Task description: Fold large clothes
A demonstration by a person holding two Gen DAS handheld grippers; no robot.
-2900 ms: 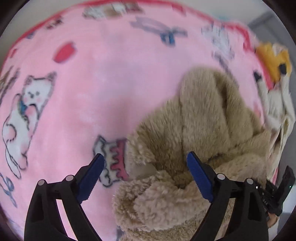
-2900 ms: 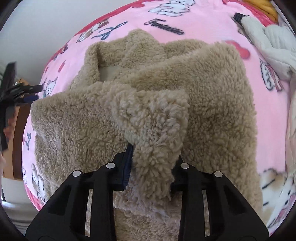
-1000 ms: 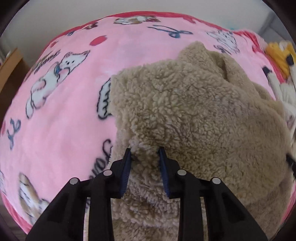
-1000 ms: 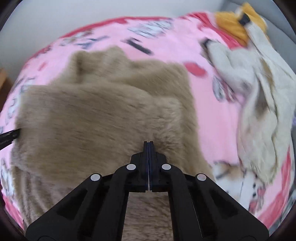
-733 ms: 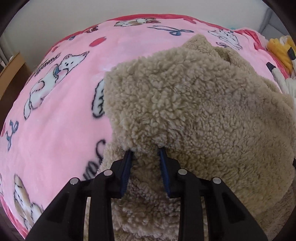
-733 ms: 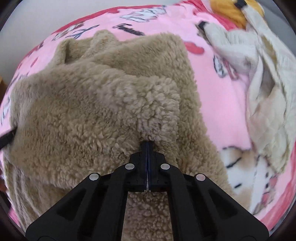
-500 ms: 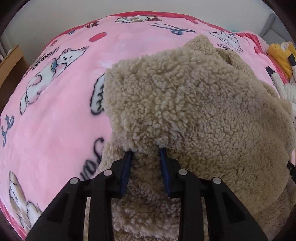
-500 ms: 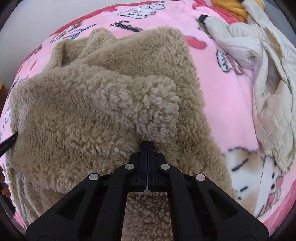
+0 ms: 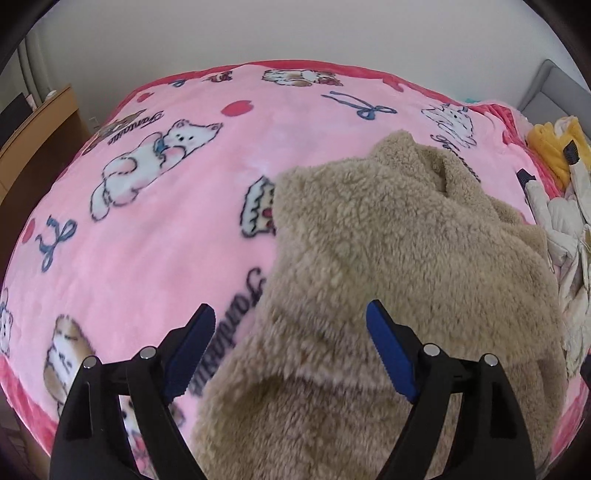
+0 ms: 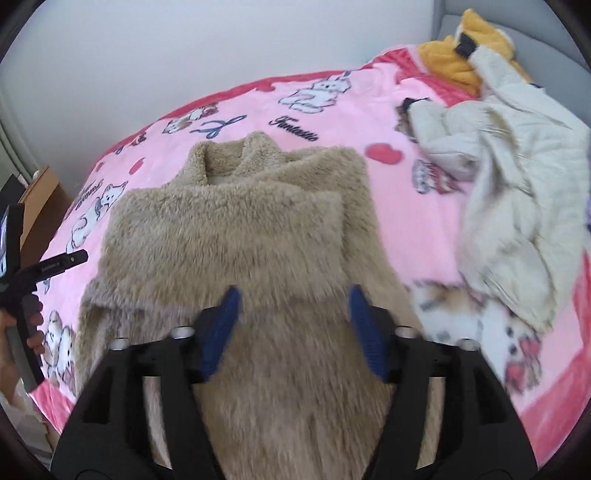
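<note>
A tan fleece jacket (image 9: 388, 258) (image 10: 240, 236) lies on the pink cartoon blanket (image 9: 166, 236) (image 10: 406, 192), its lower part folded up over the body and the collar at the far end. My left gripper (image 9: 291, 347) hovers above the jacket's left edge, jaws opening wide, blue pads clear of the fleece. My right gripper (image 10: 291, 325) hangs over the jacket's near middle, jaws opening too, nothing pinched between them. The left gripper's handle (image 10: 22, 273), held by a hand, shows at the left edge of the right wrist view.
A cream quilted garment (image 10: 509, 206) (image 9: 569, 236) lies crumpled on the right of the bed, with a yellow garment (image 10: 461, 55) (image 9: 550, 144) behind it. A wooden piece of furniture (image 9: 33, 147) stands left of the bed. A pale wall (image 9: 295, 33) is behind.
Both grippers let go of the folded jacket edge, opened wide and lifted back from it. The released fleece now lies flat over the jacket's body.
</note>
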